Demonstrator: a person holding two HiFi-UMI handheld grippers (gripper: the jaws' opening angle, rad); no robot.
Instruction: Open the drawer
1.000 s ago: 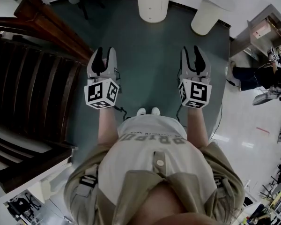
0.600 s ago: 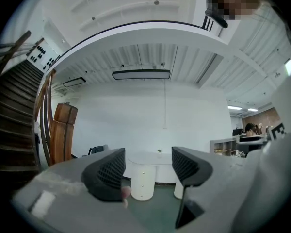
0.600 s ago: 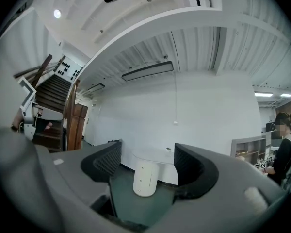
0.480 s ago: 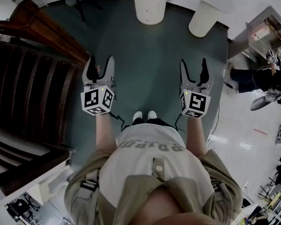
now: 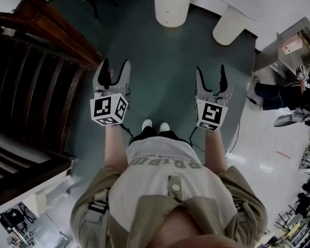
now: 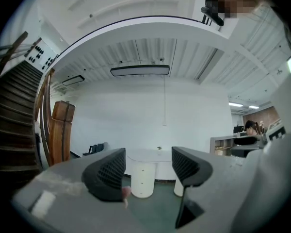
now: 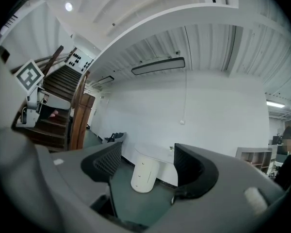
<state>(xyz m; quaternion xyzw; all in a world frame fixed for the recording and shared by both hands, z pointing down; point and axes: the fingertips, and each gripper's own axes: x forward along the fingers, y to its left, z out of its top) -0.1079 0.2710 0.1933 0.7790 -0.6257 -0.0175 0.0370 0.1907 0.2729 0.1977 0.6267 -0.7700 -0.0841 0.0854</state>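
Showing overhead only: right gripper [image 5: 211, 72] cube [image 5: 212, 114]

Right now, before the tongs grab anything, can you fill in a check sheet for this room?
Surface: green floor; the person stands on it.
Job's things: no drawer plainly seen; a white rounded pedestal with small knobs stands ahead, apart from both grippers.
Clutter: nothing seen.
Grippers: left gripper and right gripper have just been opening their tongs; both stand wide with nothing between them.
Cables: a thin dark cable hangs from each gripper toward the shoes.
Surroundings: wooden staircase at the left; shelves and a seated person at the right.
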